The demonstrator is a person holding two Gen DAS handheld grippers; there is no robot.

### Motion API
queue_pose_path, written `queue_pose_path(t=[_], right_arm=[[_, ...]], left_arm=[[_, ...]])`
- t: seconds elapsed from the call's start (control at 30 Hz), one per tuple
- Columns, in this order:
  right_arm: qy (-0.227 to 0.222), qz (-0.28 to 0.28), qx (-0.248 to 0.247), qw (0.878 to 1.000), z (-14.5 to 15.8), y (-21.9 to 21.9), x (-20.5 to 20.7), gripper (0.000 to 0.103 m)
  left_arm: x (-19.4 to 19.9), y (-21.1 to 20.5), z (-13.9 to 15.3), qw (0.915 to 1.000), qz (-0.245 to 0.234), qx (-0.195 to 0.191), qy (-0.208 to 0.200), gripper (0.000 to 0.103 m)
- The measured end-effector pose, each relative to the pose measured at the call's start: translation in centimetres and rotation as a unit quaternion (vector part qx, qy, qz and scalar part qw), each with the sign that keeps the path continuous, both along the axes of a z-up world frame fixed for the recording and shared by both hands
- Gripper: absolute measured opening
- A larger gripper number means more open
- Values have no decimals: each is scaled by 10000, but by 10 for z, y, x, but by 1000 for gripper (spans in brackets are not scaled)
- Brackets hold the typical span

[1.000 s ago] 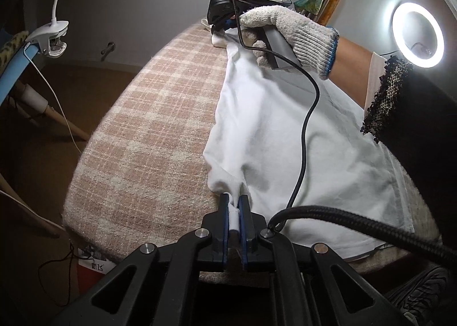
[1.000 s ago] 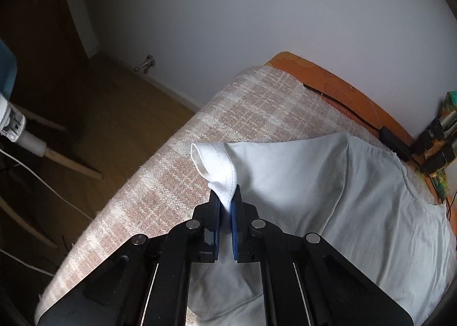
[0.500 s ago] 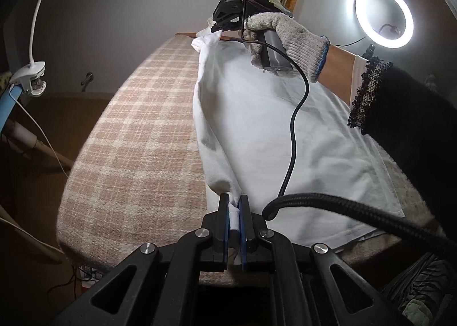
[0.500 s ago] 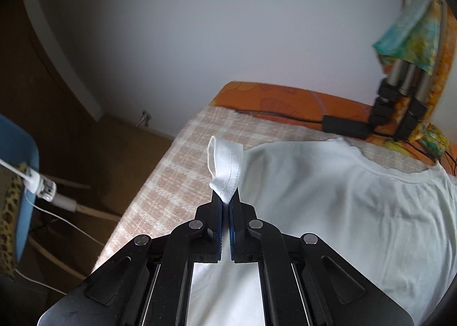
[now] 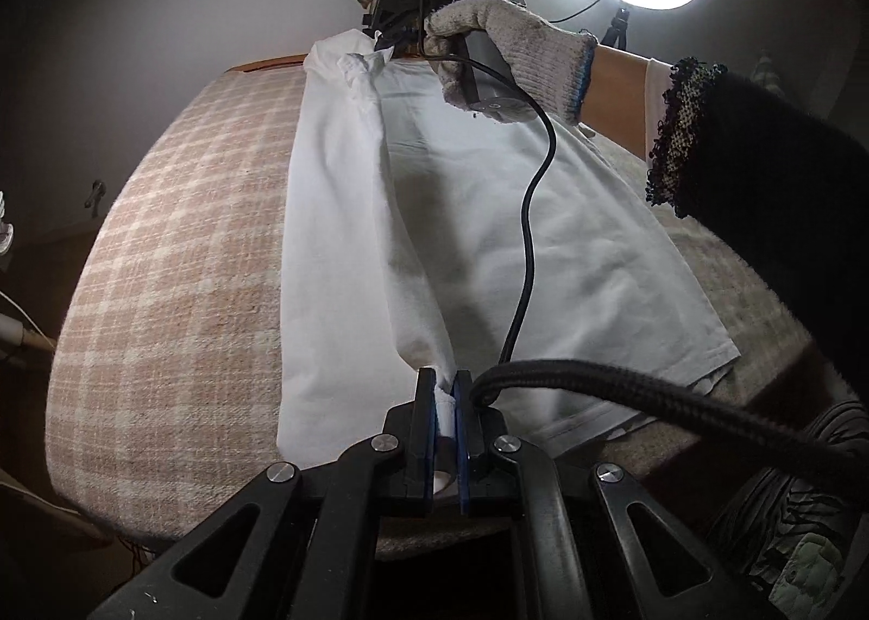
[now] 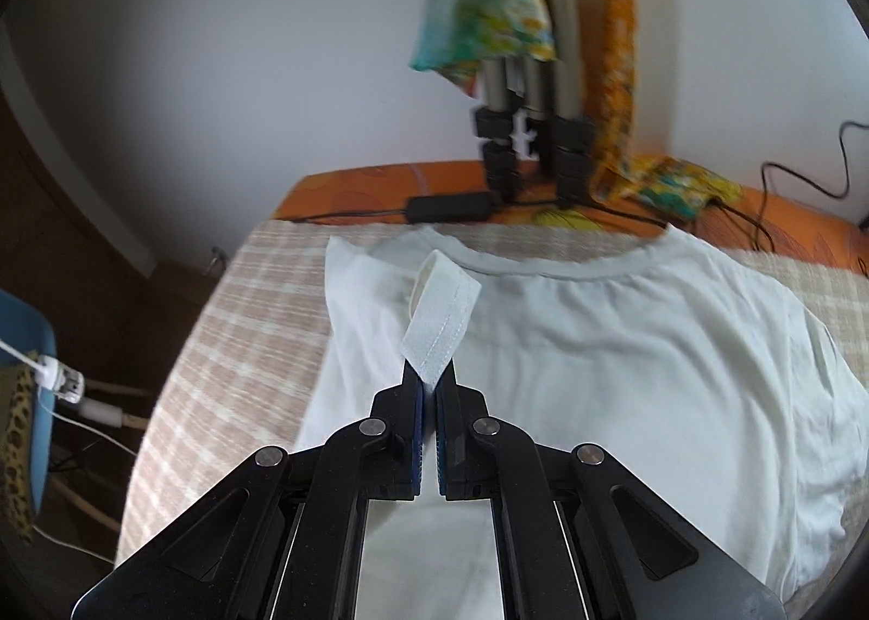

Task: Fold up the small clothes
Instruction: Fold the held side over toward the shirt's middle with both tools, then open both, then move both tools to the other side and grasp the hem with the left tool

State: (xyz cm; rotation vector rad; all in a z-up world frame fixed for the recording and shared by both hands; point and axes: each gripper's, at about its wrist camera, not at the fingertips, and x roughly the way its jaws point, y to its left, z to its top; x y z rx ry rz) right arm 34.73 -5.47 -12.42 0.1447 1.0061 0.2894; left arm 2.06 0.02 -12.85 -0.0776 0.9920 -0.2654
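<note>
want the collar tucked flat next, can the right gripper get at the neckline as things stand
Probably not yet: the right gripper is shut on the shirt's sleeve hem. The neckline lies just beyond it, uncovered, so letting go first should free it.

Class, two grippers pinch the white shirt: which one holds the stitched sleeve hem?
The right gripper: a stitched sleeve hem loops from it. The left gripper pinches the white shirt at its bottom edge.

Both grippers had black linkage arms with silver screws and blue-padded fingers. A braided black cable ran from the left one. The person wore a grey knit glove with a blue cuff and a black sleeve with beaded trim.
</note>
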Motion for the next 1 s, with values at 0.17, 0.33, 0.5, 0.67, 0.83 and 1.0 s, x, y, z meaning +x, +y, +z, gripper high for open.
queue_pose_path(t=[0.17, 0.33, 0.5, 0.67, 0.83, 1.0], right_arm=[[191, -331, -311, 9988, -16, -17, 2, 2], [345, -365, -267, 9984, -23, -33, 5, 10], [127, -294, -346, 9989, -9, -44, -5, 32], [-114, -288, -191, 9993, 21, -66, -23, 35], [-333, -374, -41, 9987, 57, -103, -49, 35], [-589, -505, 2, 9970, 86, -149, -85, 35]], left_arm=[[3, -8, -5, 9999, -116, -39, 111, 3], [1, -18, -6, 9993, -343, 8, 124, 15], [-8, -20, -2, 9991, -417, 21, 53, 28], [-20, -13, 11, 9989, -350, 161, -266, 29], [-32, -6, 19, 9982, -304, 235, -456, 29], [-40, -7, 26, 9971, -282, 281, -651, 30]])
